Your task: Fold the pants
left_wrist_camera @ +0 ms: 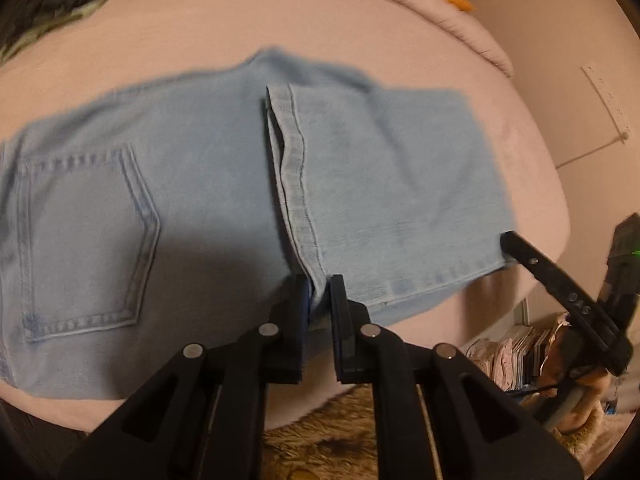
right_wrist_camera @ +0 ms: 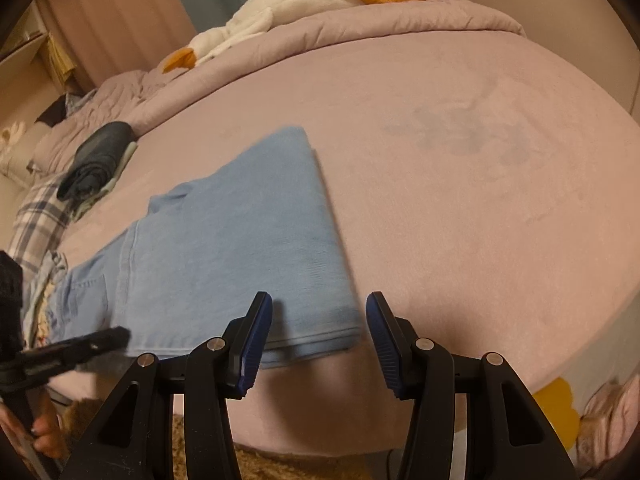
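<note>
Lying folded on the bed, jeans, hem between left gripper fingers.

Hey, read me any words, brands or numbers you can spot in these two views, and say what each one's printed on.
"DAS": raised letters on a finger of the right claw, seen sideways from the left wrist view; possibly partial.
jeans: no label visible.
Stacked books or cases beside the bed: too small and blurred to read.

Light-blue jeans, folded, flat on bed
</note>
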`<state>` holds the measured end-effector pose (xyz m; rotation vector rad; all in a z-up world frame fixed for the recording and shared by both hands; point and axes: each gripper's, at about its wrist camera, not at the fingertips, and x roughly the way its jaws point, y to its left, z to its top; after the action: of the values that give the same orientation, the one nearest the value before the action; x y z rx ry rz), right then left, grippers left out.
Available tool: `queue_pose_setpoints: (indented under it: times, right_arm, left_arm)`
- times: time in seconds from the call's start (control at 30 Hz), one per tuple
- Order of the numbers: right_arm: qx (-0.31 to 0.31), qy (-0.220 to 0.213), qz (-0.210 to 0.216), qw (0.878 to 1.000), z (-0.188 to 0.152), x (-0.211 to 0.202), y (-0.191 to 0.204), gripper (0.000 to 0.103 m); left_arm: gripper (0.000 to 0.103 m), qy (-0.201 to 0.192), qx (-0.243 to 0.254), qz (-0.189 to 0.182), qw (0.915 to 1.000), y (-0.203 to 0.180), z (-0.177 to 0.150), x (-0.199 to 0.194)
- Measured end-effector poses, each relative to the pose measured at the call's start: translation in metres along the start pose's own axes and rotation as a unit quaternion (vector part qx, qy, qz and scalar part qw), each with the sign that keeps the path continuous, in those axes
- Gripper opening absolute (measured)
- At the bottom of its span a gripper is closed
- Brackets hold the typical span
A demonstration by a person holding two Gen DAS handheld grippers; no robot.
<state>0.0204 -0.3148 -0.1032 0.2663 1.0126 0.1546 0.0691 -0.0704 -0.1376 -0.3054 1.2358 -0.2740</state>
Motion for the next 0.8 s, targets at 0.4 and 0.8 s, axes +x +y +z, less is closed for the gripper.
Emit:
queue_pose_setpoints:
  times: [0.4,0.8]
  right_arm:
    - [-0.003,0.025,-0.019,0.999,-0.005,0.019,-0.001,0.051]
    - [-0.009,0.026,-0.029,0.999,-0.004,0.021,-0.003,0.051]
  left_arm:
    - [0.019,0.006,0.001,0.0,1.0,-0.006,0.01,0.004]
    - [0.022,-0.002,0.013,0.014,0.9998,-0.014,0.02,0.02]
